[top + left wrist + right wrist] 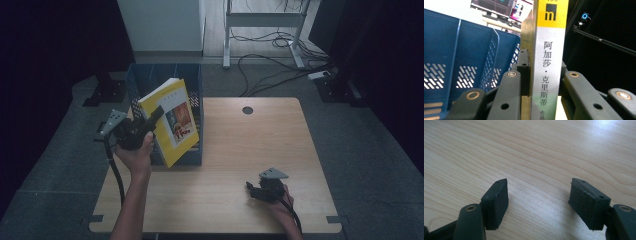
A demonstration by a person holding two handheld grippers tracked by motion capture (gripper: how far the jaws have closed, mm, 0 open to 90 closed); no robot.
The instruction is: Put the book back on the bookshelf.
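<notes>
The book [548,62] stands upright between the two jaws of the left gripper [145,125], touching both, with its spine toward the camera of that gripper. To the left of these jaws, just beside the book, is the file rack [461,57] with its compartments. This rack sits on the table [260,145], at its left side. Under the jaws of the right gripper [537,202] there is bare table, and the gap between them holds nothing.

A light wooden table [235,150] with a round cable hole [247,110] stands on grey carpet [60,145]. Behind it, cables [272,60] trail beneath a white desk frame [262,22].
</notes>
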